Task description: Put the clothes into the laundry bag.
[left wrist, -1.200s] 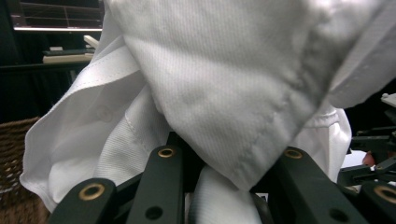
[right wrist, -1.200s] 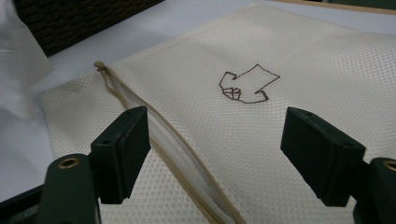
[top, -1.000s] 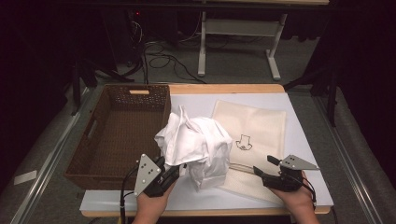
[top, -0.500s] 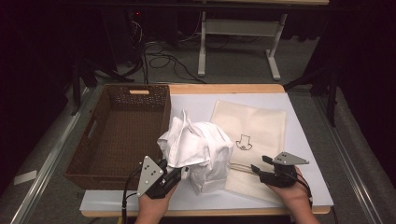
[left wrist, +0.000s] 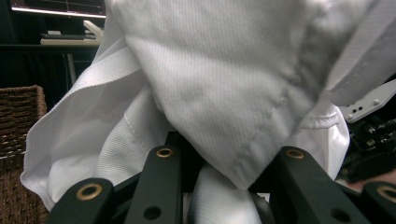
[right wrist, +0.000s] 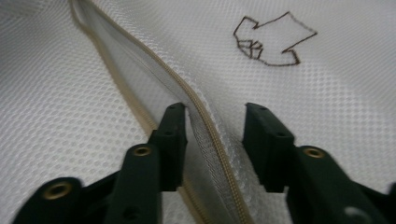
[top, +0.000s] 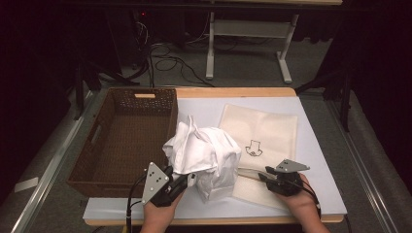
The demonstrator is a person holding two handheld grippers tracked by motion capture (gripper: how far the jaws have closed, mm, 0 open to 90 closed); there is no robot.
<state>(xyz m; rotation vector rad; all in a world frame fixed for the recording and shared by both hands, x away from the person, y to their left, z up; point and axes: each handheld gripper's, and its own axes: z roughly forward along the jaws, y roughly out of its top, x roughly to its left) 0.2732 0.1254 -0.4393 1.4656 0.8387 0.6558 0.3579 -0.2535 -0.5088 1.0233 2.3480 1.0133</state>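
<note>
We have the left gripper (top: 190,178) low at the near edge of the tabletop (top: 316,160), its jaws pinching a fold of the white garment (top: 206,153). In the left gripper view the cloth (left wrist: 224,93) bunches between the two black jaws and drapes up over them.

The garment sits in a crumpled heap at the middle of the tabletop, just right of the brown wicker basket (top: 121,141) and touching the near left edge of the cream mesh bag (top: 265,136).

Over on our right, the right gripper (top: 262,175) lies low on the near part of that mesh bag. Its jaws have just been closing, and the right gripper view puts them astride the bag's zipper edge (right wrist: 205,126): the tan zipper and a ridge of raised mesh run up between them. The left jaw touches the ridge, while a gap shows before the right jaw, so the jaws are still spread, not clamped. The small arrow drawing (right wrist: 273,42) on the mesh bag (right wrist: 327,116) sits just beyond the jaw tips.
</note>
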